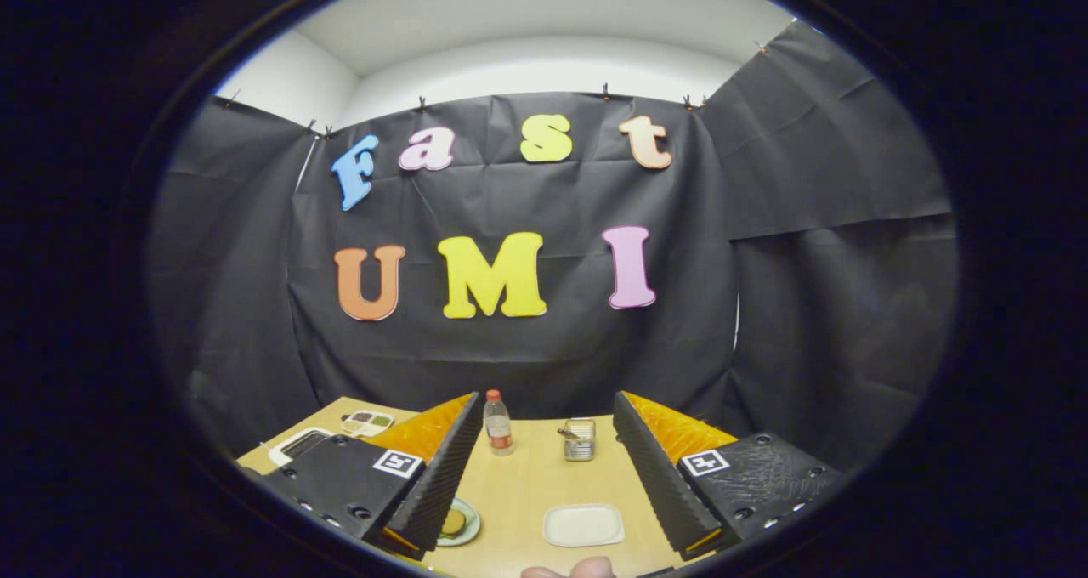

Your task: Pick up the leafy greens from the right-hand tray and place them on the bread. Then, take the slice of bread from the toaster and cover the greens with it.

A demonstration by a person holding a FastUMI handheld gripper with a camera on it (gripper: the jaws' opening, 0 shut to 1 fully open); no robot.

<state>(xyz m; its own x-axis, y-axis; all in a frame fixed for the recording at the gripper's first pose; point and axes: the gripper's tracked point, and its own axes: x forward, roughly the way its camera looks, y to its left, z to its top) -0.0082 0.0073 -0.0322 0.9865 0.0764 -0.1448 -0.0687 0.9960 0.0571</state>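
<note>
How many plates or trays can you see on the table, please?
3: a white tray between the open gripper's fingers, a round plate with food by the left finger, and a divided tray beyond it. The fingers may hide more.

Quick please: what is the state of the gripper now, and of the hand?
Gripper: open, holding nothing, fingers spread above the table.
Hand: just fingertips show near the white tray; its state cannot be told.

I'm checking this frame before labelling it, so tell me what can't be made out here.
- Round plate, gripper view: partly hidden by the open hand-held gripper's finger; its food is unclear.
- Compartment tray: too small to tell contents.
- Metal toaster: too small to confirm bread.
- White tray: looks bare.
</note>
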